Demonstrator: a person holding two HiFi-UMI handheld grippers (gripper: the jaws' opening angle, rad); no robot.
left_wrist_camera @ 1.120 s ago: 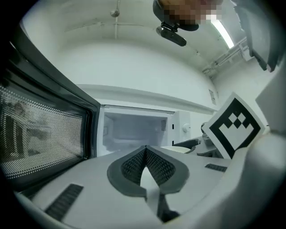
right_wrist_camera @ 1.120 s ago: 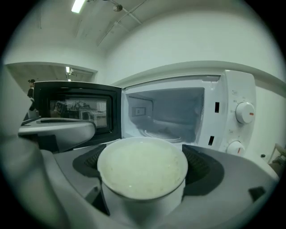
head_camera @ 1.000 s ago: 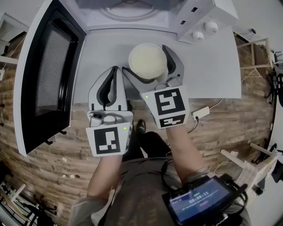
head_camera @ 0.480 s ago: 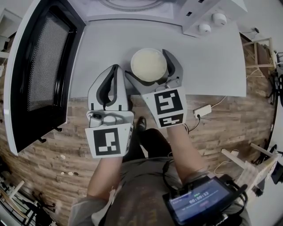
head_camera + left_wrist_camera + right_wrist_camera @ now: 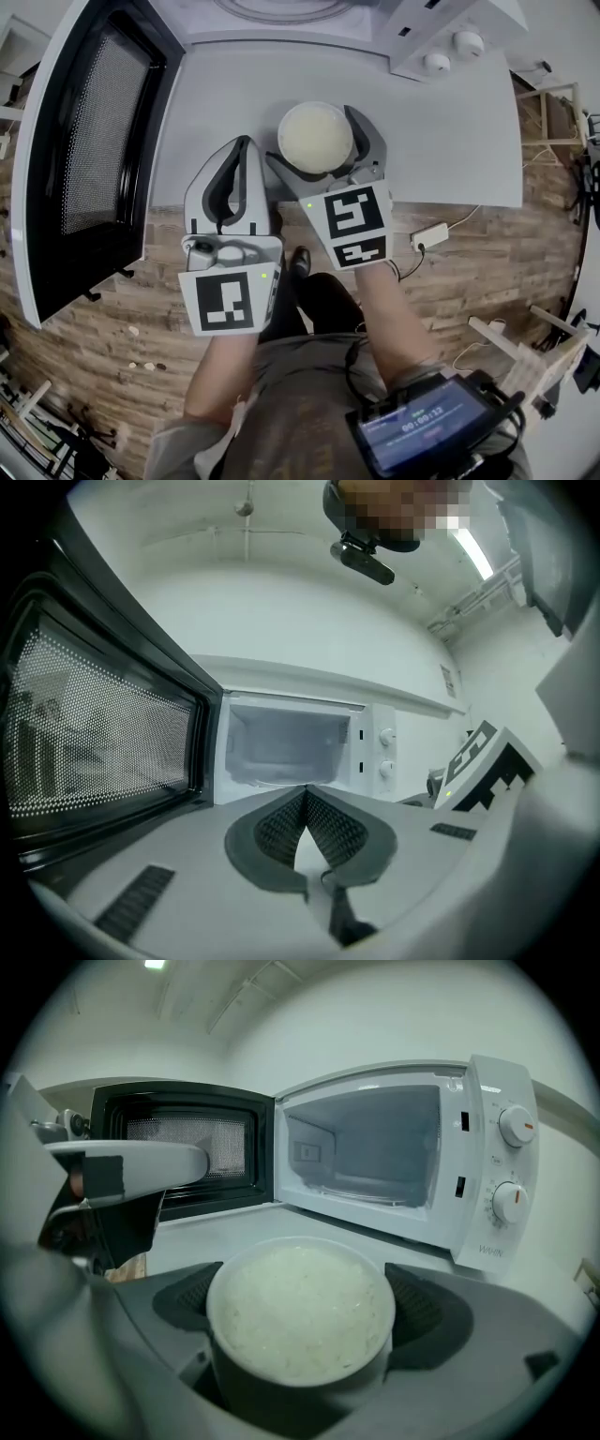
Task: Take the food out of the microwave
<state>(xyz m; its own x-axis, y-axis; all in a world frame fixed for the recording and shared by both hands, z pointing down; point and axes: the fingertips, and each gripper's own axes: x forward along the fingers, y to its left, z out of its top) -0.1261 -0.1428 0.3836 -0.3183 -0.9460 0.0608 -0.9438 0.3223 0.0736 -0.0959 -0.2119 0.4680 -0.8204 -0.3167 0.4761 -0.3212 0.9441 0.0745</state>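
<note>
Between the jaws of the right gripper point(image 5: 315, 148) sits a white bowl of rice point(image 5: 298, 1309), clamped from both sides by the grey pads. It is out of the microwave point(image 5: 427, 1162) and over the desk point(image 5: 450, 141), near the front edge and about mid-width. Just left of it, the left gripper point(image 5: 306, 794) is clenched on nothing, jaws meeting at the tips, also at the front edge and aimed at the oven. Both cubes carry black-and-white square markers. The microwave stands at the desk's back edge with two dials point(image 5: 517, 1126) on its right panel; the small print at the lower right corner reads roughly "WAHIN". Its black door point(image 5: 84, 150) is swung wide open and hangs past the desk's left edge. The desk is bare from the bowl to the right edge, and between the bowl and the oven mouth. A white power adapter point(image 5: 428, 236) lies on the wood floor below. A screen at the person's waist point(image 5: 427, 427) shows digits too small to read surely. Against a second ago, bowl and gripper sit further from the oven mouth; over the last half second, almost nothing shifts.
</note>
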